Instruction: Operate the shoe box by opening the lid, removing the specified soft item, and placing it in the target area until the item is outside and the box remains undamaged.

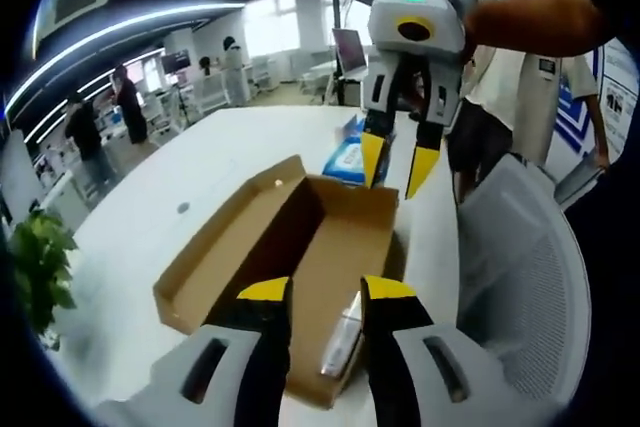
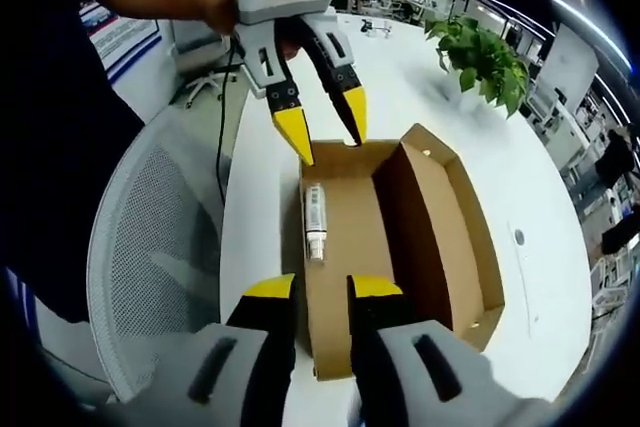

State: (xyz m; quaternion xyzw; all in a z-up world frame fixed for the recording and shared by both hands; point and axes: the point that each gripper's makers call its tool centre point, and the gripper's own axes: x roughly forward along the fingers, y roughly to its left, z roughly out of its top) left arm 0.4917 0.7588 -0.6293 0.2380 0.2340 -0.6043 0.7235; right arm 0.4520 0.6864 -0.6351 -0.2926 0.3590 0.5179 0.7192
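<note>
Spread jaws marked our left gripper (image 1: 325, 292) above the open shoe box (image 1: 340, 247), a small bottle (image 1: 342, 337) inside; opposite, the right gripper (image 1: 397, 169) hung parted. In the right gripper view, our right gripper (image 2: 322, 289) gaped over the box, bottle (image 2: 315, 219) by its wall.

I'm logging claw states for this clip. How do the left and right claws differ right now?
The left claw sits low at one end of the box, its tips straddling the bottle. The right claw hangs above the opposite end, away from the bottle. In the right gripper view, the right claw frames bare cardboard, while the left claw points down near the bottle. Both are open, yellow-tipped and hold nothing.
</note>
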